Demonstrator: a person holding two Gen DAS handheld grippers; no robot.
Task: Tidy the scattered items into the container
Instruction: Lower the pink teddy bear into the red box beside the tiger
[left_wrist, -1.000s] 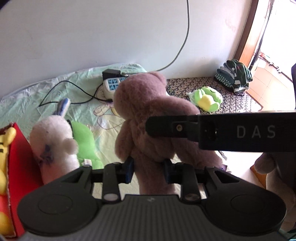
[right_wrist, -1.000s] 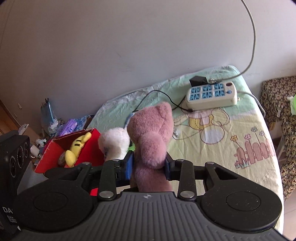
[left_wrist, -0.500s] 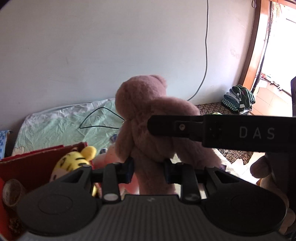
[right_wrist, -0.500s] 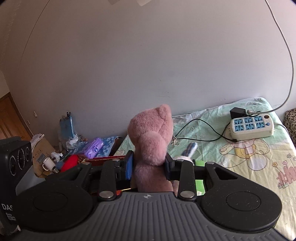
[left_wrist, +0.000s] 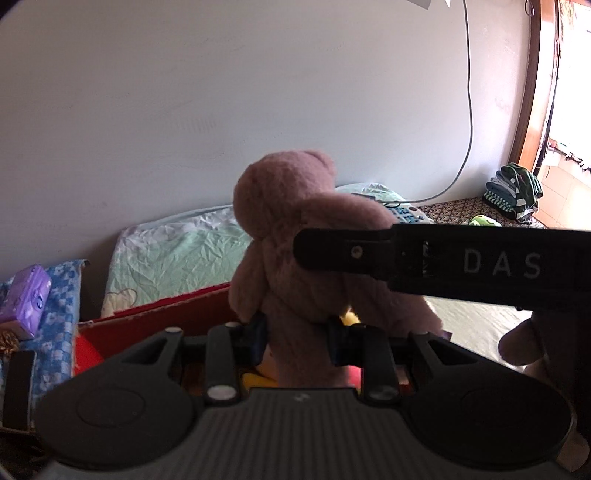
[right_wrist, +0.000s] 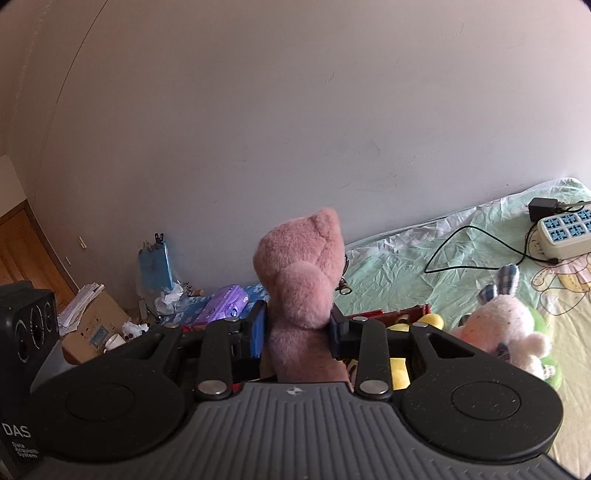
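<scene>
Both the left gripper (left_wrist: 297, 338) and right gripper (right_wrist: 297, 332) pinch the fluffy pink plush bear (left_wrist: 295, 236) above the red cardboard box (left_wrist: 166, 314). Best to centre it, lower it, then release both together.

Bear (left_wrist: 295, 229) showing dusty pink. Box (left_wrist: 166, 317), lower left of the left wrist view, showing red. Sheet (right_wrist: 406, 258), right side, showing mint green with cartoon print. Pack (left_wrist: 26, 299), far left, showing purple. Rabbit (right_wrist: 506, 325), lower right, showing pale pink, checked ears.
</scene>
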